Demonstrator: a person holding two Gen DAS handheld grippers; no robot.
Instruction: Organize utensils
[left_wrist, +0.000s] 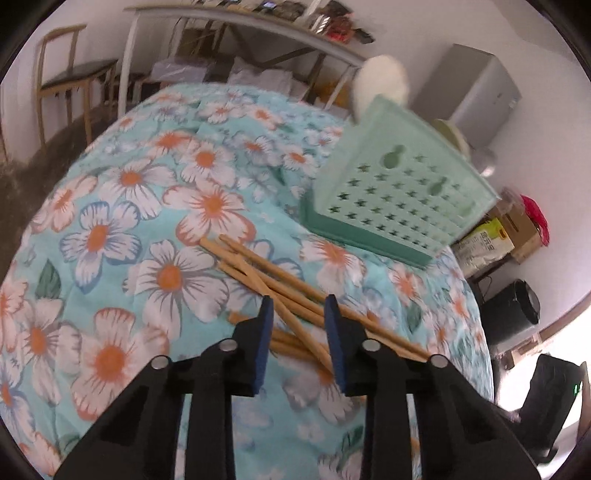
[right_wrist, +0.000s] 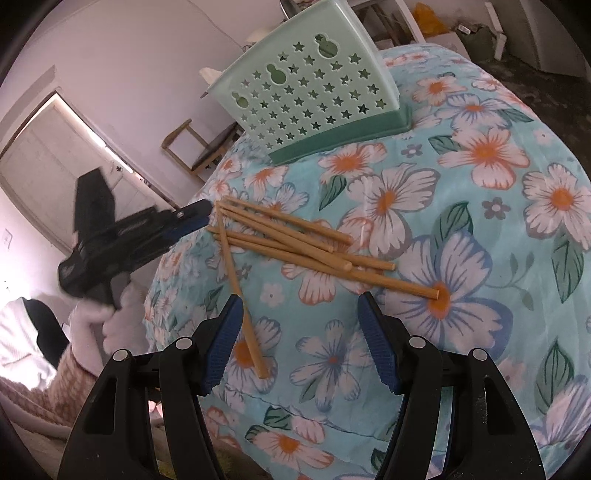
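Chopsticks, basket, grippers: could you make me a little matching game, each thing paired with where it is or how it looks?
Things:
1. chopsticks
2. basket
3. left gripper
4. right gripper

Descriptions:
A. mint green, punched with star holes, standing on the cloth
B. jaws wide open, one stick's end lying between them
C. tan wooden sticks in a loose crossed pile on the flowered tablecloth
D. jaws narrow, straddling sticks at one end of the pile

Pairs: 1-C, 2-A, 3-D, 4-B
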